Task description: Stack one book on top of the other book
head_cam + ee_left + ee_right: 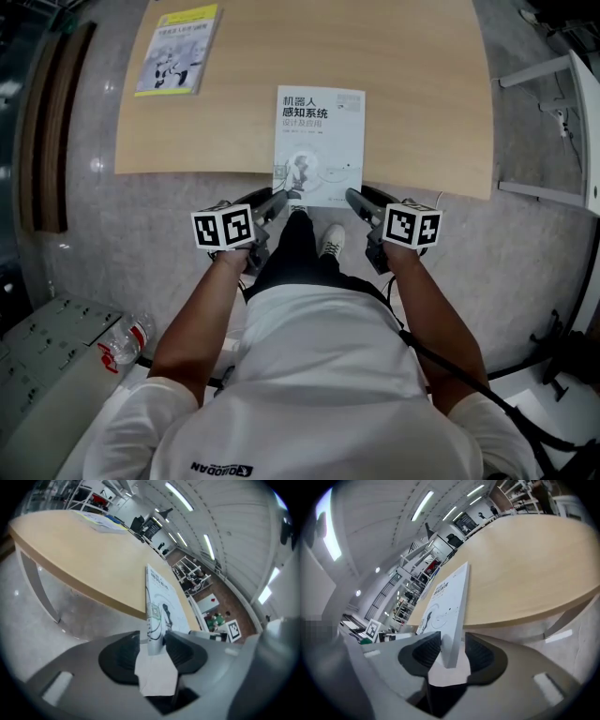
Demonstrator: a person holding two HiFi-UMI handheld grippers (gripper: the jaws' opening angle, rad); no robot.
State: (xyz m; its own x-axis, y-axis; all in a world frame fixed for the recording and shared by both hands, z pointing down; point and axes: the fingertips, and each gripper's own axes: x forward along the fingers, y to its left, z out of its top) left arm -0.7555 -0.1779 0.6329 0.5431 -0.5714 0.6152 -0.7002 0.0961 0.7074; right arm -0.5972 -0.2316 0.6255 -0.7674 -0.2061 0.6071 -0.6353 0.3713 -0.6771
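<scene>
- I am looking steeply down in the head view at a light wooden surface [412, 84] that is filling the upper part of the frame, with speckled grey floor [84, 216] around it.
- The white book [319, 141] is lying flat at the centre of the frame, cover up. Its near end is sticking out a little past the surface's near edge.
- The yellow book [178, 49] is lying flat in the upper left of the frame, well apart from the white book.
- I am holding the left claw [278, 202] at the white book's near left corner, just below the centre of the frame.
- In the left gripper view, that corner is sitting between the two dark pads [119, 656]. The jaws are standing apart, with a clear gap beside the pad at the left of the frame, so this claw is not clamping the book.
- I am holding the right claw [356, 200] at the white book's near right corner, level with the left claw.
- In the right gripper view, the book's edge is standing between the pads [480, 654]. These jaws are also standing apart, with a gap showing beside the pad at the right of the frame, so this claw is not clamping either.
- A clear plastic bottle [127, 339] is lying at the lower left of the head view.
</scene>
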